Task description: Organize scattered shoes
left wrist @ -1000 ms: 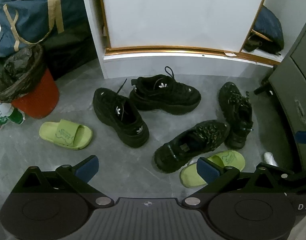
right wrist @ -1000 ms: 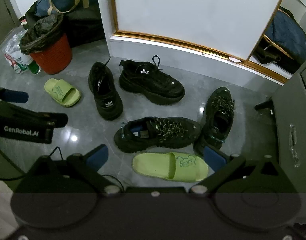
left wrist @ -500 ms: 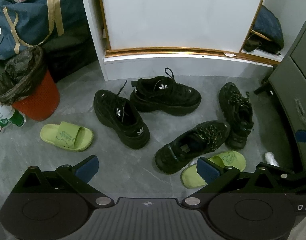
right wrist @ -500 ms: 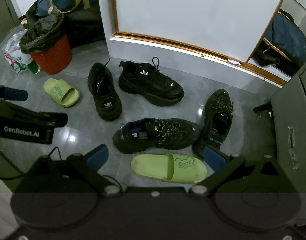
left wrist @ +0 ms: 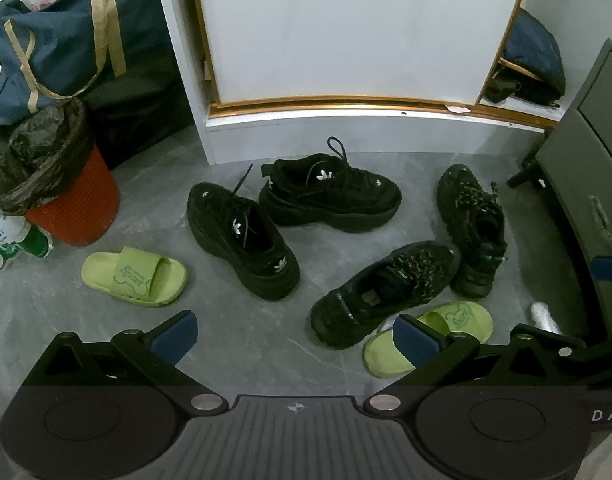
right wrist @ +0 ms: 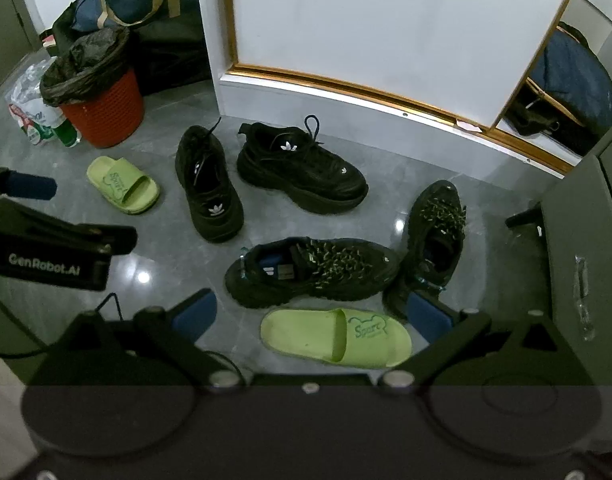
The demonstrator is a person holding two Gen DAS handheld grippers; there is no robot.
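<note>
Nothing looks sorted yet: both the left gripper [left wrist: 291, 330] and the right gripper [right wrist: 312, 314] hang wide open and empty above six scattered shoes. One green slipper [left wrist: 134, 276] lies far left near the red bin [left wrist: 71, 208], the other slipper [right wrist: 336, 337] is near right beside the laced sneakers [right wrist: 312, 270], and the logo sneakers [left wrist: 241, 240] lie in the middle. The floor [left wrist: 241, 336] is grey glossy tile, with a white gold-trimmed panel [left wrist: 362, 32] behind and a dark cabinet [left wrist: 586, 184] on the right.

Bare floor [left wrist: 241, 332] before left tool; right slipper [right wrist: 334, 338], speckled-lace sneaker [right wrist: 310, 270] crowd right tool.
</note>
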